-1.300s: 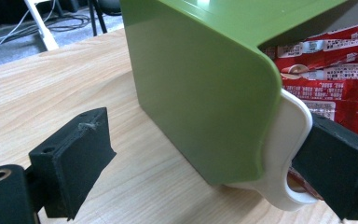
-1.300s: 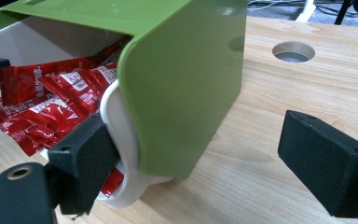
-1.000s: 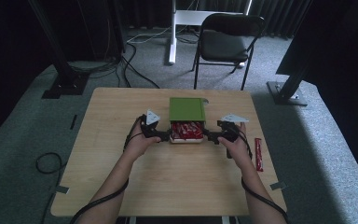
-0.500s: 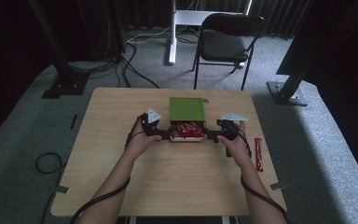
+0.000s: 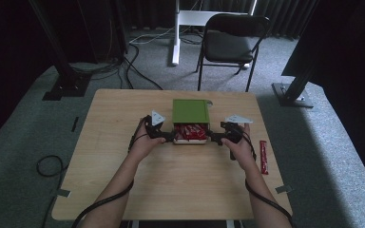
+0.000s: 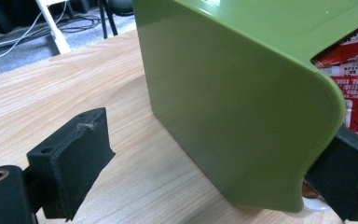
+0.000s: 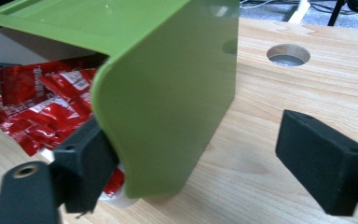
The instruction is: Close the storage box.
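Both grippers spread wide, left gripper [image 5: 169,137] and right gripper [image 5: 212,137] flanking the green lid [image 5: 190,111], one jaw under each near corner.

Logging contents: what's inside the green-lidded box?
Red snack packets fill the open near end of the white box, under the half-slid green lid. Anything farther back is covered by the lid.

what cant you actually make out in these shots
- Far end of the white tray: covered by the green lid, all views.
- Print on the red packets: blurred, gripper views; too small, high view.
- Loose red packet: label too small, high view.
- Left gripper and right gripper: contact hidden.
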Available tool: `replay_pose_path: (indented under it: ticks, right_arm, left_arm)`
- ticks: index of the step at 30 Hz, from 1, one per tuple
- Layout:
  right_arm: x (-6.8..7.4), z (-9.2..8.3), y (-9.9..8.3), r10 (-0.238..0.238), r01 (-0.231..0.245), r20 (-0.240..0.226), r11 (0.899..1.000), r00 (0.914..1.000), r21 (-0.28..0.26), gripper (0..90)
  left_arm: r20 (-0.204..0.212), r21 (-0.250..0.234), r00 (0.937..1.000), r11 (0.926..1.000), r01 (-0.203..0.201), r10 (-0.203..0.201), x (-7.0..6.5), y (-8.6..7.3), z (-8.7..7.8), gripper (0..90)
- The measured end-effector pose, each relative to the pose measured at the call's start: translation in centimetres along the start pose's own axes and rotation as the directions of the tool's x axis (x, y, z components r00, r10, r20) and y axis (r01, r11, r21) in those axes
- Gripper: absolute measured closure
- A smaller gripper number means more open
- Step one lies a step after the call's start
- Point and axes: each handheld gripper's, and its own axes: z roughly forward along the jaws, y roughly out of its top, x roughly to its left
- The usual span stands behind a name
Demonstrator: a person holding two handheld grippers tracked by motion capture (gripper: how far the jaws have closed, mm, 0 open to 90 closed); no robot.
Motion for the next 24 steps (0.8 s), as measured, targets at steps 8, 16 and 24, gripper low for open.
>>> replay_pose_path:
  ticks: [8, 16, 24]
  right_arm:
    - [0.3, -0.9, 0.1, 0.0, -0.001, -0.012, 0.999, 0.9999, -0.048, 15.6]
    - [0.3, -2.0, -0.1, -0.001, 0.0, -0.006, 0.998, 1.0, -0.066, 15.6]
    - [0.3, -2.8, -0.7, -0.007, 0.007, 0.001, 0.998, 1.0, -0.057, 15.6]
  left_arm:
    - [0.048, -0.025, 0.9989, 0.9997, 0.003, -0.002, -0.8, 0.4, -0.7, 8.1]
    - [0.048, -0.038, 0.9989, 0.9993, 0.003, -0.002, -1.1, 0.3, -2.0, 8.1]
    - [0.039, -0.022, 0.9992, 0.9997, 0.008, -0.007, -1.0, -0.3, -3.1, 8.1]
